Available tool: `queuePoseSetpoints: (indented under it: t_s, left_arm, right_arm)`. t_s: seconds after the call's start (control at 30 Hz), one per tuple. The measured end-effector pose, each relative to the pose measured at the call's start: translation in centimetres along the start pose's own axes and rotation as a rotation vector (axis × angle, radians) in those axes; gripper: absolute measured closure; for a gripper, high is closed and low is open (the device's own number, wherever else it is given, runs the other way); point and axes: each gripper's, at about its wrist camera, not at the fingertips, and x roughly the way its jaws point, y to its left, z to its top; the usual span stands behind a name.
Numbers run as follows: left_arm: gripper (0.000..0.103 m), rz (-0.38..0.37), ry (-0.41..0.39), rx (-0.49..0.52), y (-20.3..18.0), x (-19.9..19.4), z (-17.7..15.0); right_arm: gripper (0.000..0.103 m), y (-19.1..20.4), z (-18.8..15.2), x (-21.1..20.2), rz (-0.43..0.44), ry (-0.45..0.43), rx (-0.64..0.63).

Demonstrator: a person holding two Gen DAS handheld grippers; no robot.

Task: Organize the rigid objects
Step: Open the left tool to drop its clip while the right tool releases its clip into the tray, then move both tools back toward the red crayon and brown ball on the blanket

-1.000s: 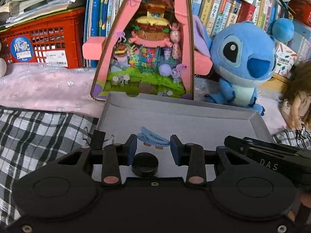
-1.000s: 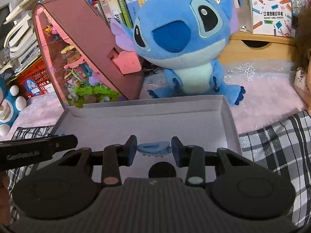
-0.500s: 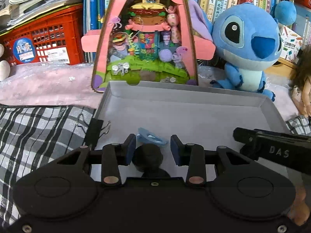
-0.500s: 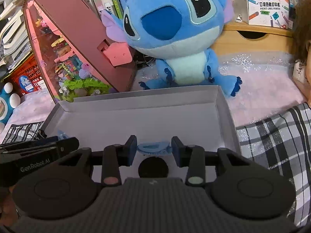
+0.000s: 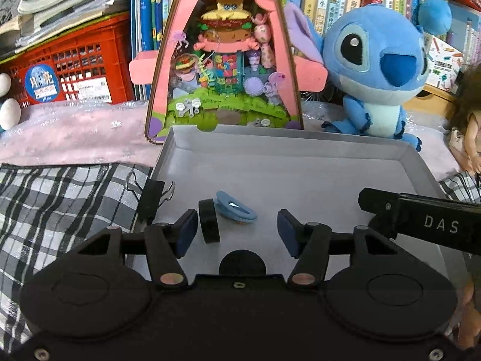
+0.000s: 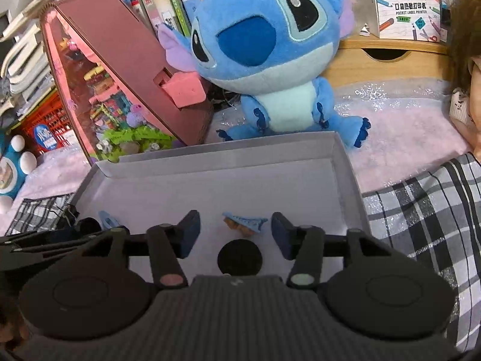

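A shallow grey box (image 5: 300, 162) lies on the cloth. In the left wrist view a black round disc (image 5: 209, 221) stands on edge inside it, leaning by a blue hair clip (image 5: 236, 209). My left gripper (image 5: 237, 233) is open, with the disc just inside its left finger. In the right wrist view a second blue hair clip (image 6: 245, 222) lies on the box floor (image 6: 240, 180) between the fingers of my open right gripper (image 6: 236, 233). The first clip (image 6: 106, 219) shows at the left there.
A black binder clip (image 5: 151, 198) sits on the box's left rim. Behind the box stand a pink triangular toy house (image 5: 225, 60), a blue plush (image 5: 378, 69), books and a red crate (image 5: 72, 66). A doll (image 5: 469, 126) is at right. Checked cloth (image 5: 60, 204) lies in front.
Both grippers have opened. The left one let go of the black disc, which now stands on edge in the box. The right one let go of its blue clip onto the box floor.
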Motion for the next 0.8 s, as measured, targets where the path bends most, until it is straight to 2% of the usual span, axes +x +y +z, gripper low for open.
queuePoseSetpoints:
  t_s: [0.33, 0.57, 0.8]
  left_arm:
    - [0.031, -0.001, -0.05, 0.047, 0.0, -3.7, -0.7]
    - [0.027, -0.025, -0.095, 0.072, 0.7, -7.5, -2.0]
    - [0.026, -0.062, -0.129, 0.087, 1.4, -11.6, -4.5]
  right_arm:
    - [0.026, 0.1, -0.3, -2.4, 0.005, -0.039, -0.006]
    - [0.019, 1.0, -1.2, -5.6, 0.015, -0.079, -0.082]
    - [0.018, 1.4, -3.2, -9.0, 0.017, -0.098, -0.133]
